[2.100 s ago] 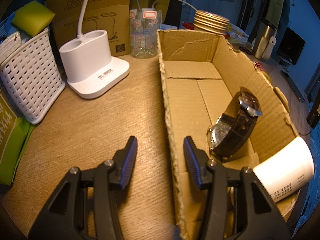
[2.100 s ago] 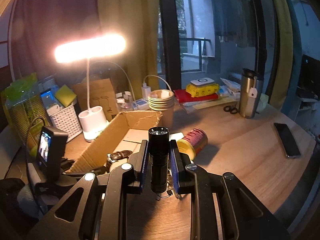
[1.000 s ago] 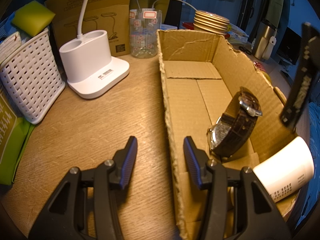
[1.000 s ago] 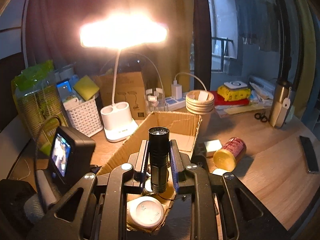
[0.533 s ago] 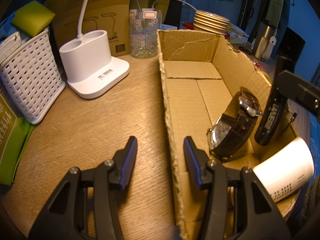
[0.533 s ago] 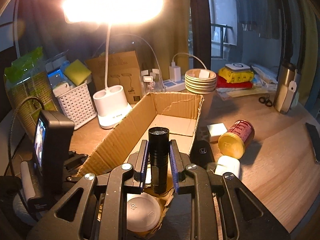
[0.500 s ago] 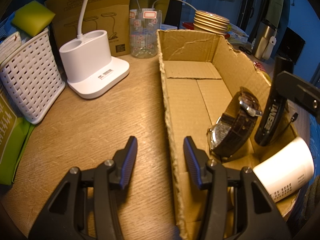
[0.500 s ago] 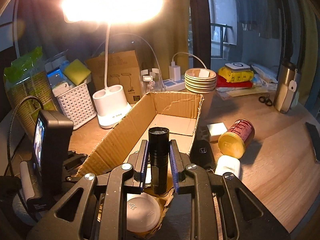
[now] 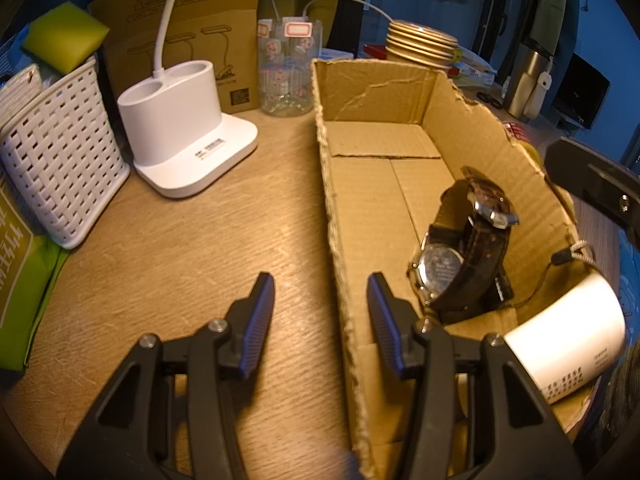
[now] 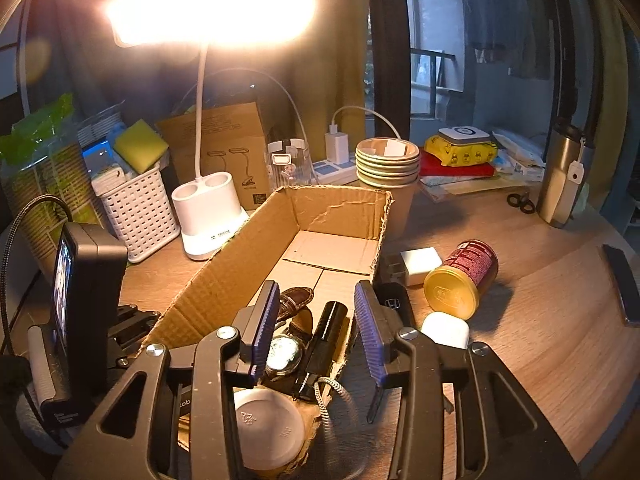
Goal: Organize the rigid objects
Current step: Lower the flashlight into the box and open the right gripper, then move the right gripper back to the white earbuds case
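The cardboard box (image 10: 240,256) holds a brown-strapped watch (image 10: 288,332), a white jar (image 10: 266,428) on its side and a black flashlight (image 10: 326,336) with a cord. My right gripper (image 10: 317,286) hovers over the box's near end. Its jaws are opening, and the flashlight lies loose below them, touching neither pad. In the left wrist view my left gripper (image 9: 320,280) stands open over the box's left wall (image 9: 332,208), holding nothing. The watch (image 9: 468,248) hides most of the flashlight there, and only its cord (image 9: 568,252) shows beside the jar (image 9: 568,344).
Left of the box stand a white lamp base (image 9: 180,136), a white basket (image 9: 56,168) and a glass jar (image 9: 286,72). To its right lie a red and gold can (image 10: 464,276), a white cube (image 10: 420,266), a car key (image 10: 394,304) and a phone (image 10: 624,284). Paper cups (image 10: 388,168) stand behind.
My right gripper has opened and let go of the flashlight, which now lies in the box beside the watch. The left gripper has not moved.
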### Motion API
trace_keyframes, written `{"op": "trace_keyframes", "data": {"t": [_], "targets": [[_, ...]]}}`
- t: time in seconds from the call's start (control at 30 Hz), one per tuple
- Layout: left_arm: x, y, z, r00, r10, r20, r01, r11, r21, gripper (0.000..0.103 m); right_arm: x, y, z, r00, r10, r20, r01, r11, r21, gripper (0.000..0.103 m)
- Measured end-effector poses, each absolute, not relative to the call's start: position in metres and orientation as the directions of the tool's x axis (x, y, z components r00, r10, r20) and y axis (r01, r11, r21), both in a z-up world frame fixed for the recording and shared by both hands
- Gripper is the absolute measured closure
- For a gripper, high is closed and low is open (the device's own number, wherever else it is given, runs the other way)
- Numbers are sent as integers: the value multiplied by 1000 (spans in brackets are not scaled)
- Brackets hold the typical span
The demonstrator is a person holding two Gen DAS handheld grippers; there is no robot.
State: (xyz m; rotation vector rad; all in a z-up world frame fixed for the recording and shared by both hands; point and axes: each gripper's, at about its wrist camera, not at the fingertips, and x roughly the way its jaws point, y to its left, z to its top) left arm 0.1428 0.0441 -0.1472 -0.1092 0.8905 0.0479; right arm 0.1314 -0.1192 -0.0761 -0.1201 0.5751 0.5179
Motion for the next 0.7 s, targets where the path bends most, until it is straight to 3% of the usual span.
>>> {"op": "trace_keyframes", "data": {"t": [0.4, 0.7], "targets": [[143, 44, -147, 629, -4, -778, -87, 993, -75, 53, 131, -120, -75, 715, 436, -547, -499, 866, 38, 60], [143, 44, -147, 629, -4, -778, -87, 993, -75, 53, 129, -127, -71, 722, 439, -535, -494, 868, 45, 33]]}}
